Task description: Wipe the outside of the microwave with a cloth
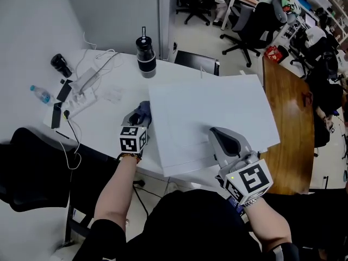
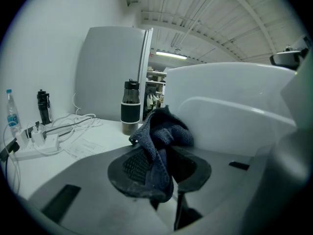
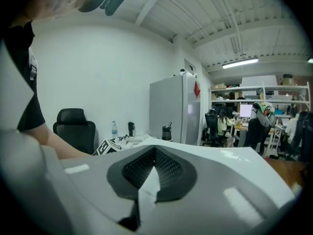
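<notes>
The white microwave (image 1: 212, 116) sits on the white table, its flat top facing up at me in the head view. My left gripper (image 1: 140, 113) is at the microwave's left side, shut on a bunched dark blue cloth (image 2: 159, 141). The cloth (image 1: 142, 111) lies close against the microwave's left wall (image 2: 234, 106); I cannot tell whether it touches. My right gripper (image 1: 220, 136) rests over the top near its front right corner, shut with nothing between its pads. In the right gripper view the white top (image 3: 230, 158) stretches away beyond the closed pads (image 3: 154, 173).
A black tumbler (image 1: 145, 56) stands behind the microwave's left corner. A power strip with cables (image 1: 81, 91), a water bottle (image 1: 41, 95) and a black flask (image 1: 61, 65) lie at the table's left. A black office chair (image 1: 32, 170) is at my left, a wooden desk (image 1: 291, 129) at right.
</notes>
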The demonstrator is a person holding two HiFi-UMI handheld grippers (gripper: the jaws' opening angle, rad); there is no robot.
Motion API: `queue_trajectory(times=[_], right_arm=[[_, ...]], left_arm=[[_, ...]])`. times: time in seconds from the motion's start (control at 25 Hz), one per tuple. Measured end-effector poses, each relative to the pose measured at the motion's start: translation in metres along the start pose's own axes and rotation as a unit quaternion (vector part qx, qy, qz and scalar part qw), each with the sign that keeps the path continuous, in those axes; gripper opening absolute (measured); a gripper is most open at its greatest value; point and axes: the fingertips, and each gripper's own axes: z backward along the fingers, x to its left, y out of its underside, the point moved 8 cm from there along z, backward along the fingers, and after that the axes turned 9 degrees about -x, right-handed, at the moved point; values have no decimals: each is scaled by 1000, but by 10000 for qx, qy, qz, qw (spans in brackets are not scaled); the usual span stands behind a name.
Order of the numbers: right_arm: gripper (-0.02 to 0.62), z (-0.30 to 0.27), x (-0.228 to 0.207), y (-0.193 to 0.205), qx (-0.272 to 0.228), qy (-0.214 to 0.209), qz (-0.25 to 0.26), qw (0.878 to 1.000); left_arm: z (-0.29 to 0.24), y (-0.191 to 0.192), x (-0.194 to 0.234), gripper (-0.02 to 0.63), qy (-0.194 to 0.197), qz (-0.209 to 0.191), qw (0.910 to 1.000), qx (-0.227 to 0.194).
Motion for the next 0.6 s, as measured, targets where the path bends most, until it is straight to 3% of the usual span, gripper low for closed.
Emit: queue_trajectory(times=[0.28,0.6], right_arm=[[2,5,-1,-2,2,74,6,10000],[2,4,7,-7,-72,-139,28,9999]], left_arm=[[-7,-3,8,98,-25,246,9997,62],[30,-38,7,100,128,168,9989,-412]])
